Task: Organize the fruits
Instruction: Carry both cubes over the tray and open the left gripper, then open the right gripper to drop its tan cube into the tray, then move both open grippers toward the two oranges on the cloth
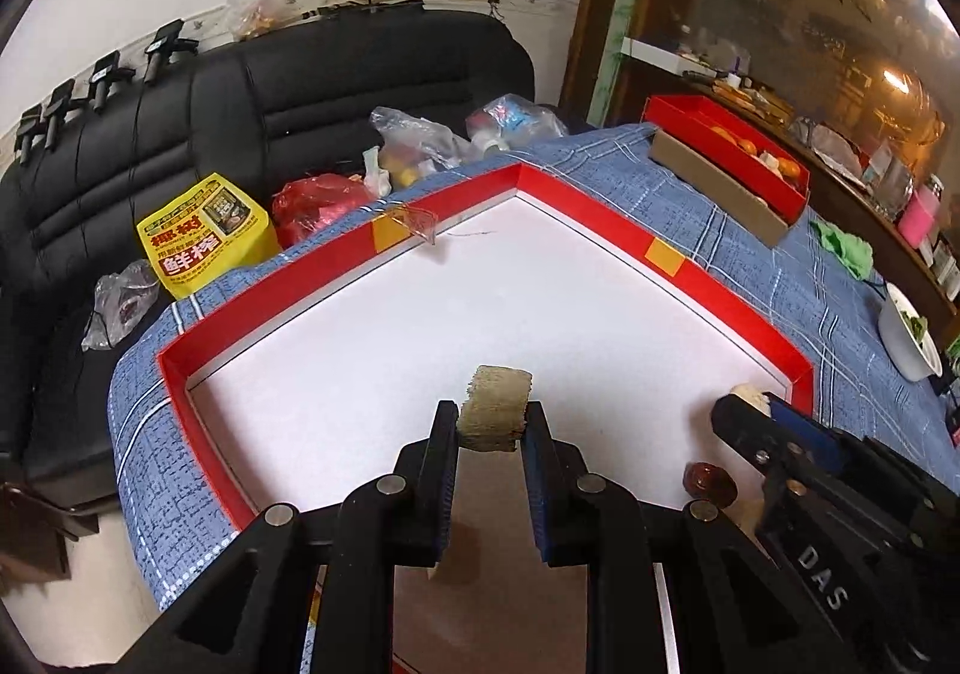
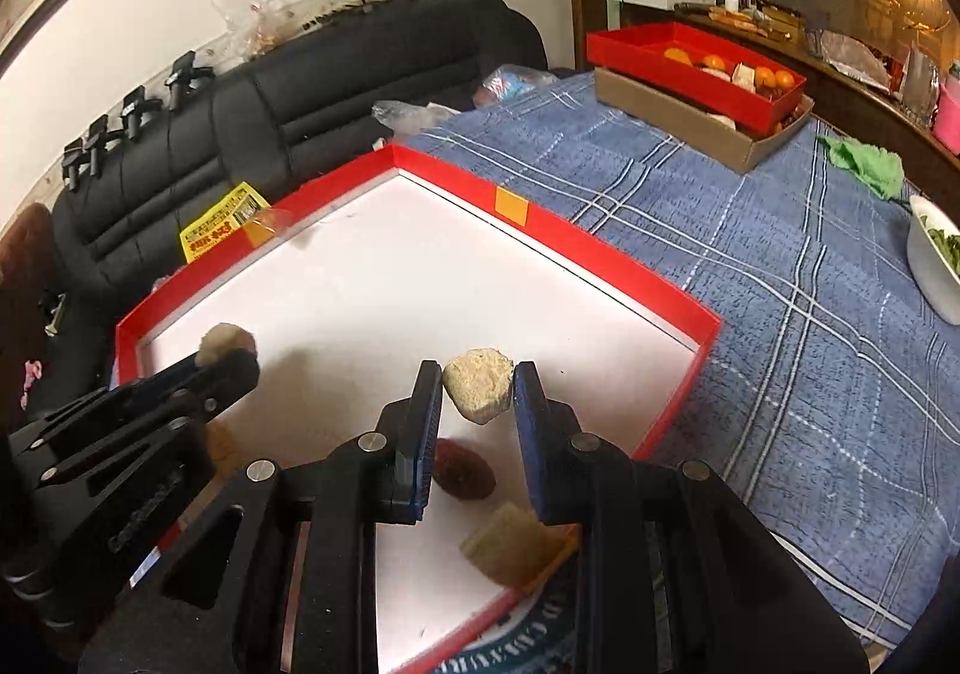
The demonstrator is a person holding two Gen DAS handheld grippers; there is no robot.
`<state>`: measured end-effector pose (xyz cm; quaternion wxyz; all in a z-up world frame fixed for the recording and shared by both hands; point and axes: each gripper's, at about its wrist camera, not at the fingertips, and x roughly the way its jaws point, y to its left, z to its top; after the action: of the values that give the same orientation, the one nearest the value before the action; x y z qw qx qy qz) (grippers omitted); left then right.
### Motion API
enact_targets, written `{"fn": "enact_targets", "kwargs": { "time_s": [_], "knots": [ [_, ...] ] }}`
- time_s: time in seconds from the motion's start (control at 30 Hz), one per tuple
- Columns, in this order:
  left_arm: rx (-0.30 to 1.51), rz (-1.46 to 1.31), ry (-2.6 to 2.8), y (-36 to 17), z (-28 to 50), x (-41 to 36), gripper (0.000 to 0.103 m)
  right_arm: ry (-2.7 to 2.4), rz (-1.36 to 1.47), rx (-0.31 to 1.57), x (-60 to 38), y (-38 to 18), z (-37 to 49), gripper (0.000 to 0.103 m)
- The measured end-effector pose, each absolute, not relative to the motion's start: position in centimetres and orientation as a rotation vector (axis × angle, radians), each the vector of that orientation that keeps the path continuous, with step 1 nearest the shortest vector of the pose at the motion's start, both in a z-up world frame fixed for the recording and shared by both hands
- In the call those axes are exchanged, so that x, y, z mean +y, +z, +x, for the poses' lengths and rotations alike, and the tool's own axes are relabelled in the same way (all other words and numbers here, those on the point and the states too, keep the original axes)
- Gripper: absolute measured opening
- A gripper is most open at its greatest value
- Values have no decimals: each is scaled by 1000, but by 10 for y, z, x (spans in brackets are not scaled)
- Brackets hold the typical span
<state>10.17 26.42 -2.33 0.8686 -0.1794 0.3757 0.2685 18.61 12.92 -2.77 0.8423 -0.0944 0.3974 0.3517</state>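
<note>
L gripper (image 1: 492, 422): jaws closed on tan block (image 1: 497, 409), held above red tray (image 1: 336, 254) at 6 o'clock. R gripper (image 2: 477, 392): jaws pinching pale lump (image 2: 479, 385) by its edges w/ tips only; might slip onto brown fruit (image 2: 465, 475) below.

black sofa (image 1: 360, 86) | yellow carton (image 1: 204, 242) | green cloth (image 2: 870, 164) | blue checked tablecloth (image 2: 780, 314)

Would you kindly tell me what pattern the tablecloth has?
The tablecloth is blue with white plaid lines, clearest in the right wrist view.

White bowl (image 2: 936, 266) cut off (rt edge)
</note>
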Motion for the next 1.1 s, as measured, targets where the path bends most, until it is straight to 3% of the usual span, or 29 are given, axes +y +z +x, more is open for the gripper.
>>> {"fn": "enact_targets", "kwargs": {
  "time_s": [0.07, 0.1, 0.13, 0.2, 0.6, 0.87, 1.1],
  "knots": [
    [813, -351, 557, -26, 105, 262, 32, 737, -204, 869, 134, -32, 190, 31],
    [828, -341, 578, -27, 105, 262, 44, 735, -209, 872, 134, -32, 190, 50],
    [828, -345, 593, -27, 103, 263, 55, 733, -213, 868, 134, -30, 188, 59],
    [817, -380, 595, -24, 98, 264, 63, 722, -210, 843, 126, -23, 184, 59],
    [653, -349, 439, 19, 48, 178, 65, 682, -89, 664, -19, 34, 120, 59],
    [739, -202, 204, -8, 44, 84, 65, 471, -19, 786, -145, -6, 111, 59],
    [824, -180, 160, -38, 31, 62, 65, 514, -49, 872, -152, -37, 96, 59]
  ]
}}
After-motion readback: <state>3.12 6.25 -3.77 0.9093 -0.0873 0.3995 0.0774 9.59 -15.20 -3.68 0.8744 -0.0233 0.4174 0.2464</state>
